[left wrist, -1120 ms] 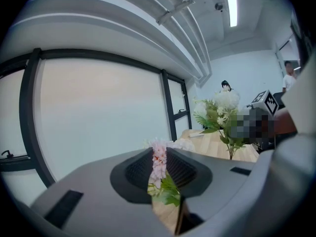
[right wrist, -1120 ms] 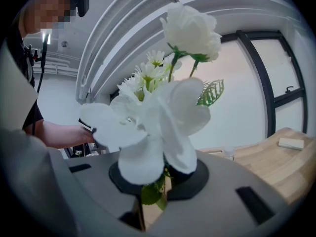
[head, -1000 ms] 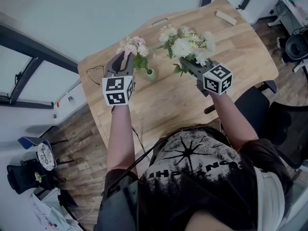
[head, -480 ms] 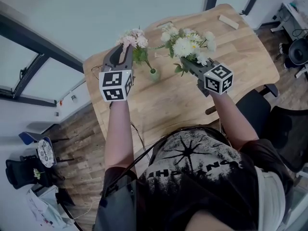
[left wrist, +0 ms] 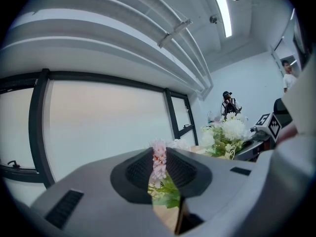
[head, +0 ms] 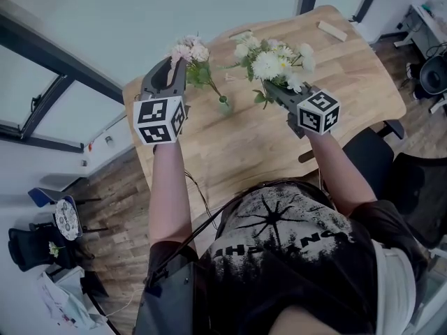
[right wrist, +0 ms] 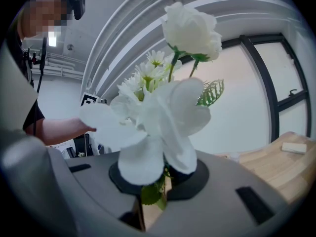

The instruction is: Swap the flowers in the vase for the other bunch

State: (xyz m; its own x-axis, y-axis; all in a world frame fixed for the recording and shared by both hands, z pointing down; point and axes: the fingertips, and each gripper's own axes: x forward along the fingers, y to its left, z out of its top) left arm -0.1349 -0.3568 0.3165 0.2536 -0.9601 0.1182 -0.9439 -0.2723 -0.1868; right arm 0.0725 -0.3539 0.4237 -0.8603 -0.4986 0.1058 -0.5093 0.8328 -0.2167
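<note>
I see the wooden counter (head: pixel 279 138) under both arms. My right hand-held gripper (head: pixel 269 88) is clamped on the stems of the white bunch (head: pixel 272 61) and holds it upright above the counter. My left hand-held gripper (head: pixel 176 63) is closed on the pink bunch (head: pixel 188 53), with blossoms and leaves showing between its jaws. Its thin stem slants down toward the small green vase (head: pixel 223 104), which stands on the counter between the two grippers. I cannot tell whether the stem's end is clear of the mouth. A block (head: pixel 328 28) lies at the far edge.
</note>
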